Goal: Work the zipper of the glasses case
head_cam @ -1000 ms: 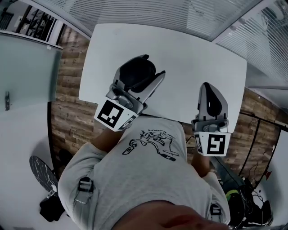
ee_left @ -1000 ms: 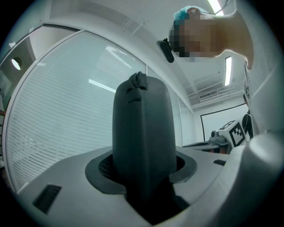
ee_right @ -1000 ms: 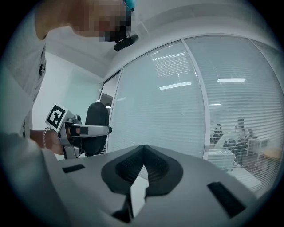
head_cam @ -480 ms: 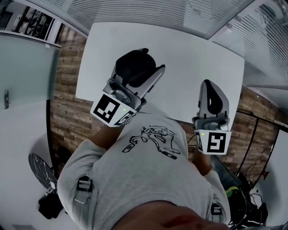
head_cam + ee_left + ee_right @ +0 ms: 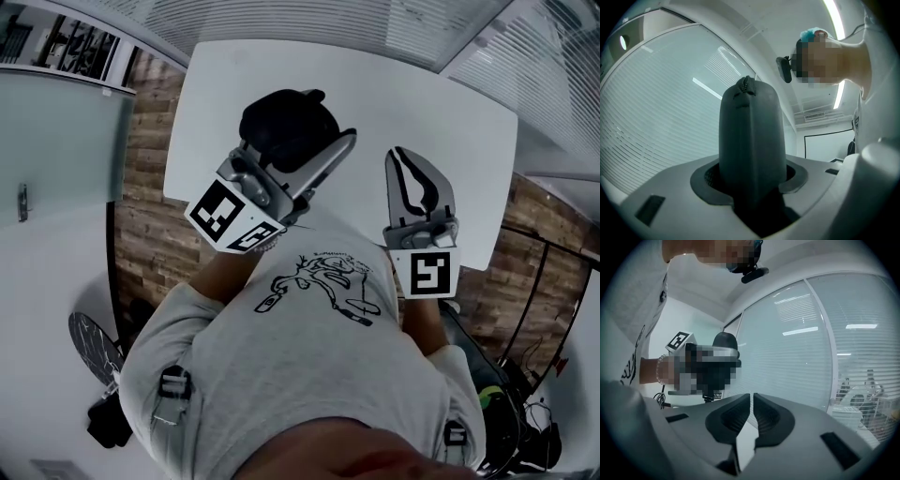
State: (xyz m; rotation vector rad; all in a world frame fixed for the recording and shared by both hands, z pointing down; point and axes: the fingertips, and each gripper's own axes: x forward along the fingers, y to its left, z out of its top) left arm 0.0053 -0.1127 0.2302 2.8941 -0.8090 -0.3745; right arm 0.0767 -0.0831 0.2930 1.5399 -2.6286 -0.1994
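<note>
The person stands at the near edge of the white counter (image 5: 422, 84) with the black glasses case (image 5: 750, 136) lifted off it, out at about 11 o'clock from the chest. The left hand-held gripper (image 5: 298, 150) is clamped on the case's near end, pads pressing both flanks, so the case juts forward out of the jaws. At its far tip, 12 o'clock in the left gripper view, sits the zipper pull (image 5: 745, 85). It looks like a small tab lying on the seam, though it is too small to be sure which way it hangs.

The step in hand, as I judge it, is bringing the right hand-held gripper (image 5: 752, 404) across to take that pull. To do it well, the left one should hold the case steady with the seam turned toward the right side. The right one should come in along the seam, nip only the tab and not the cloth, then draw along the zipper's curve rather than away from the case, or the tab may slip free.

The right one is at about 1 o'clock, well apart from the case. Its jaws have just been opening and stand a narrow slit apart, with nothing between them.
</note>
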